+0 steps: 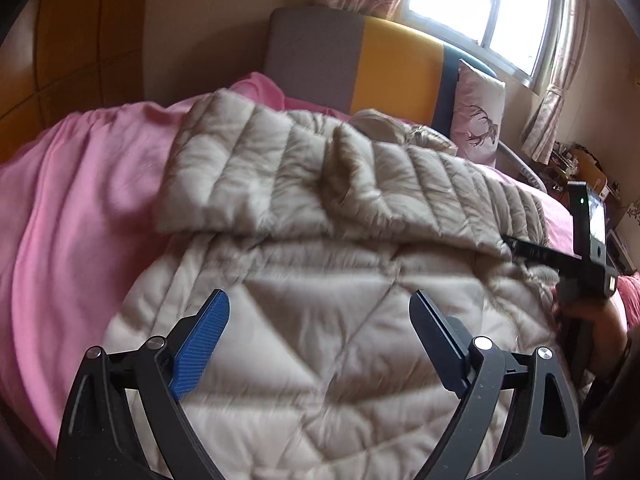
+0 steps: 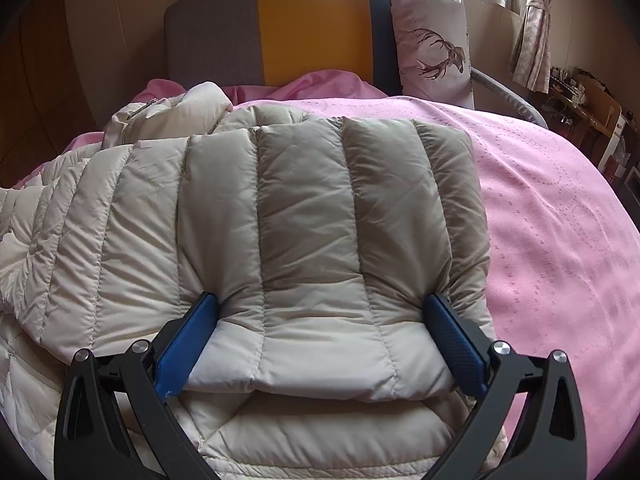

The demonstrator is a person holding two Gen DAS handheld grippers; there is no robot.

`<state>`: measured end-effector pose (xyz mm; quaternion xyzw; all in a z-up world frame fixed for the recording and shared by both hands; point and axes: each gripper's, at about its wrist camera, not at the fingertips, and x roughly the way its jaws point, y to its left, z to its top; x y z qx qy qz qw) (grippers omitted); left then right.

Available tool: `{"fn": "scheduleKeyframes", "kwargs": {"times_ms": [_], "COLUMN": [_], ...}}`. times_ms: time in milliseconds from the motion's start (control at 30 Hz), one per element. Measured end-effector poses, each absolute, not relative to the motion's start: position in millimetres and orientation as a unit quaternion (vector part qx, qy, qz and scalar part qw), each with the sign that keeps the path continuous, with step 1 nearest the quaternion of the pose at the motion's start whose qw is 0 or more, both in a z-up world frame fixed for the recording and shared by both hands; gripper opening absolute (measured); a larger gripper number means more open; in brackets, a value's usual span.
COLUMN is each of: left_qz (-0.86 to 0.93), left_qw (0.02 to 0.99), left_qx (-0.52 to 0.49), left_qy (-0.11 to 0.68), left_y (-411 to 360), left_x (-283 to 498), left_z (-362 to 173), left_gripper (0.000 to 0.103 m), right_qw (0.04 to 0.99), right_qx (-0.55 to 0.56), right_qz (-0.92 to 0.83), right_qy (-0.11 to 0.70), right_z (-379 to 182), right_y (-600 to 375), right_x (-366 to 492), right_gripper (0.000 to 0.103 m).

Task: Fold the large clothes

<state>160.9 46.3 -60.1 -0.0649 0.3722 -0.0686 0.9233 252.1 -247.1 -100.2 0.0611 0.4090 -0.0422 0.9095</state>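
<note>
While the left gripper [image 1: 320, 320] hovers over the quilted body of the beige puffer jacket [image 1: 320, 208], its 2 fingers [image 1: 204, 336] are spread wide with nothing between them. The jacket, 1 garment only, lies across the pink bed [image 1: 80, 200], a sleeve folded over its body.

Nearest in the right wrist view, the right gripper [image 2: 324, 336] has its 2 fingers [image 2: 188, 340] set apart on either side of the puffy sleeve end, each blue pad pressing into the fabric, so it grips the jacket across its width. From the left wrist view this same tool shows at the far right edge, black and held by a hand [image 1: 592, 320], its tip at the edge of the folded sleeve.

Further back, the jacket's collar with its zip is bunched toward the head of the bed. Behind that stands 1 headboard [image 2: 312, 28] in 3 colours: grey, yellow and dark blue. 1 pillow [image 2: 432, 40] printed with a deer leans against it. Beyond are 1 bright window [image 1: 480, 0] and its patterned curtains [image 1: 556, 80], with a cluttered desk [image 2: 588, 108] off to the right.
</note>
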Motion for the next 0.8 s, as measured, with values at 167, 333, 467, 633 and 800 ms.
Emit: {"fn": "scheduleKeyframes", "kwargs": {"times_ms": [167,333,467,633,800], "left_qz": [-0.044,-0.018,-0.025,-0.023,-0.040], "left_qw": [0.919,0.922,0.921,0.925,0.915], "left_qx": [-0.069,-0.074,-0.091,-0.099,-0.120], "left_qy": [0.386,0.380,0.377,0.367,0.383], "left_y": [72.2,101.1,116.3,131.5,146.6], "left_x": [141.3,114.5,98.6,82.1,72.1], "left_z": [-69.8,-70.6,-64.7,-63.8,-75.8], "left_gripper": [0.090,0.090,0.090,0.090,0.090], "right_qw": [0.910,0.903,0.903,0.917,0.907], "right_qx": [0.061,0.054,0.055,0.095,0.155], "right_qz": [-0.043,-0.041,-0.041,0.006,0.090], "right_qy": [0.409,0.424,0.424,0.387,0.382], "right_z": [-99.3,-95.6,-70.5,-37.8,-28.5], "right_y": [-247.6,-249.4,-256.5,-289.7,-336.1], "right_x": [252.3,256.0,246.4,199.8,144.2], "right_gripper": [0.101,0.101,0.101,0.101,0.101]}}
